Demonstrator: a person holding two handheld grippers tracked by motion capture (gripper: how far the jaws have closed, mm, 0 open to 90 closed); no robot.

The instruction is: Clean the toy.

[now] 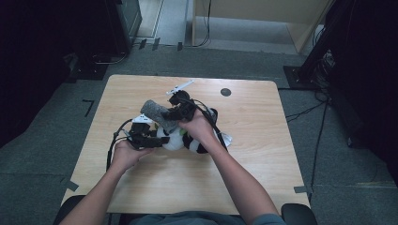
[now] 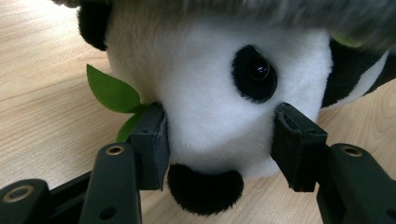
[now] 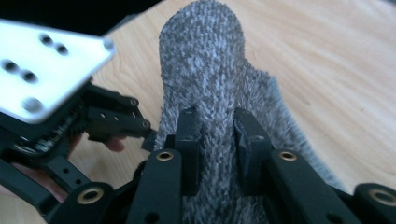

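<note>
Plush panda [image 1: 187, 139] lies on the table [image 1: 244, 168], about mid-table and a bit toward you, with a grey knit sock [image 1: 158, 114] draped over its top. You're working the sock onto the toy or off it; can't tell which.

Left tongs [image 2: 219, 140] straddle the panda's white head [image 2: 210, 93]. The one pad [image 2: 152, 140] presses into the fur beside the green leaf [image 2: 112, 91]; the other pad [image 2: 294, 140] sits just at the cheek, contact unclear. Call it a loose half-wide clamp on the head.

Right tongs [image 3: 218, 140] pinch a fold of the sock between both pads, narrow gap, the knit bunching up between them. The left tongs' grey plate [image 3: 42, 65] sits just beside.

Handling, as a judgement:
- Panda: light, soft, squashes under the pads and springs back. It won't break but can roll or slide on the smooth wood, so you need the head pinned. Grab the bulk of the head, not the leaf or an ear, which would just fold
- Sock: very light, floppy and stretchy, fuzzy so it grips the pads well. Take hold at the cuff edge or a thick fold; a thin pinch may slip as it stretches. Knit could snag on pad corners
</note>
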